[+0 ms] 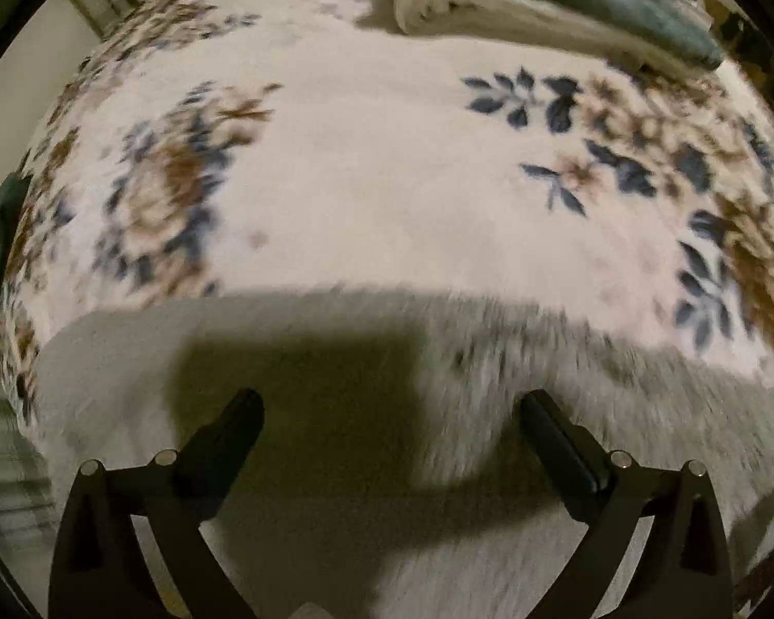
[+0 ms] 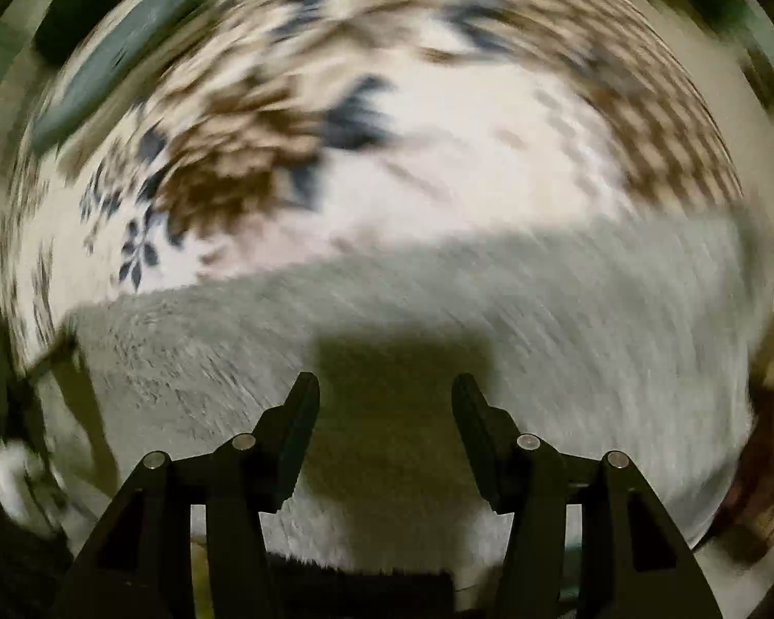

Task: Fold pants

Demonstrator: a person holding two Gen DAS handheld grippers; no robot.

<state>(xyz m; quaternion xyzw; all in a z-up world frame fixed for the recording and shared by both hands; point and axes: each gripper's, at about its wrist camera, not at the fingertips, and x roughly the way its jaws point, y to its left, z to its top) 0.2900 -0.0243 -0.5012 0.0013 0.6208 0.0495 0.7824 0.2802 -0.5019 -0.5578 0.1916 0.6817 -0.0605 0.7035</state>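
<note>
The pants [image 1: 490,392] are light grey and fuzzy. They lie flat on a floral blanket [image 1: 376,165] and fill the lower half of both views; they also show in the right wrist view [image 2: 567,320]. My left gripper [image 1: 392,405] is open and empty, just above the grey fabric. My right gripper [image 2: 385,387] is open and empty, also above the grey fabric [image 2: 180,361], near its far edge. The right wrist view is blurred by motion.
A folded cream and dark teal blanket [image 1: 542,5] lies at the far side of the bed. The bed's left edge [image 1: 31,237] drops to the floor. A dark teal object [image 2: 108,51] shows at the upper left of the right wrist view.
</note>
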